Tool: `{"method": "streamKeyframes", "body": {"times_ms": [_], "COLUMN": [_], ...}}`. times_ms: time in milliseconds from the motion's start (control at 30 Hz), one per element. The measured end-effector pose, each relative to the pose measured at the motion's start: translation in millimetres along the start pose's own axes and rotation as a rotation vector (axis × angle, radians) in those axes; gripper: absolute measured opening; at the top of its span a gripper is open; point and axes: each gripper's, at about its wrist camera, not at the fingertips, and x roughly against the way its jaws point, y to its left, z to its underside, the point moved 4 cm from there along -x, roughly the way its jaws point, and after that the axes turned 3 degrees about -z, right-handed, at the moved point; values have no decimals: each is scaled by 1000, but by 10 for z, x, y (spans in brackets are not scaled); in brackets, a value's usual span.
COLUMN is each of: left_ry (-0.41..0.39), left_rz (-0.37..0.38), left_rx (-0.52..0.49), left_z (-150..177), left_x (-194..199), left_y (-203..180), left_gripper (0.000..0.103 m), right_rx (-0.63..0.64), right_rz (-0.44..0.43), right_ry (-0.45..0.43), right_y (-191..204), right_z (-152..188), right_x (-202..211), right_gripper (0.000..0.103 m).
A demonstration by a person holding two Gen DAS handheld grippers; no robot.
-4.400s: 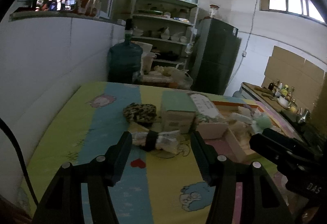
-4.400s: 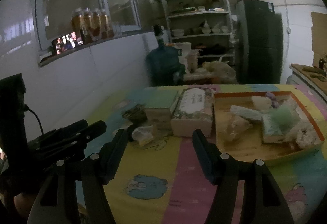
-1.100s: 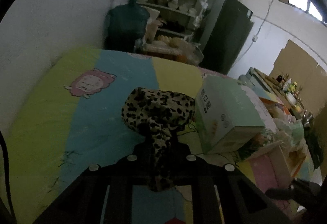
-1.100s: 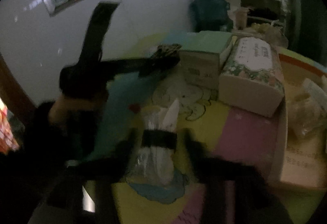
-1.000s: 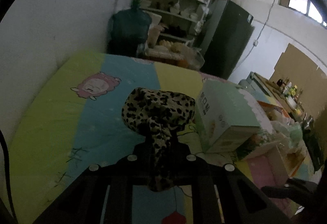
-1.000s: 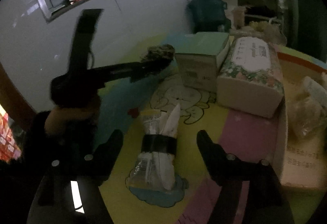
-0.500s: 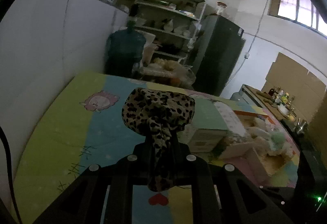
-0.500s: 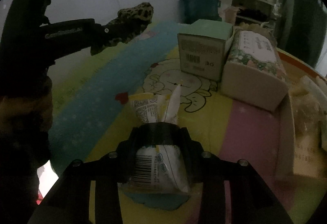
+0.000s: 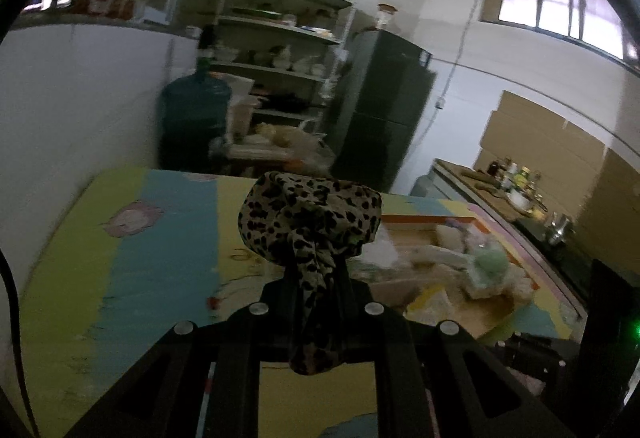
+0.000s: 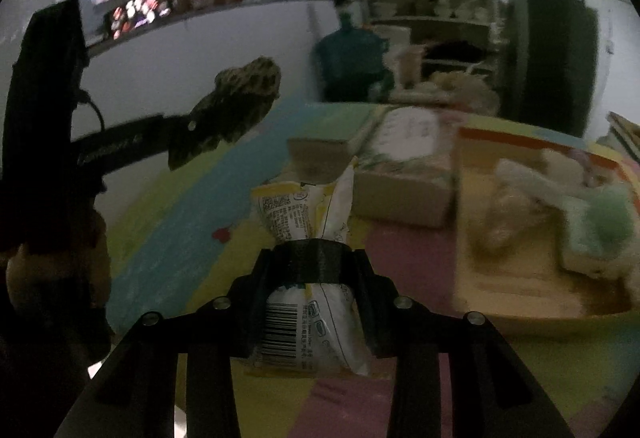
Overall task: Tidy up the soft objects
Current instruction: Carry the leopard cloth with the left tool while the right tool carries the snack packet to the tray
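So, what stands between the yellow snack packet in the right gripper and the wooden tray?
In the right wrist view, the floral tissue box stands partly between the snack packet and the wooden tray; nearer the camera, only bare mat.

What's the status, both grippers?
Left gripper shut on leopard-print cloth, lifted. Right gripper shut on snack packet, lifted. Wooden tray of soft items ahead-right; tissue boxes beside it.

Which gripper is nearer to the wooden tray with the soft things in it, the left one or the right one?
Probably the right. The right gripper, shut on the snack packet, is just left of the wooden tray. The left gripper, holding the leopard-print cloth, is farther left, raised above the table.
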Motion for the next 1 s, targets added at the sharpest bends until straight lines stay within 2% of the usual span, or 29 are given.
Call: {"method": "streamKeyframes", "body": {"times_ms": [533, 1000], "left_ry": [44, 93], "left_rz": [161, 233], "left_rx": [-111, -166], "left_z": [15, 57], "left_x": [-342, -743], "left_y": [-1203, -1919], "left_gripper": [15, 15], "right_rx": [-140, -217], "right_rz": [178, 278], "right_ry": [-123, -181], "right_y": [-1019, -1706], "right_z": [117, 157], "right_x": [833, 1204], "right_gripper": [40, 40]}}
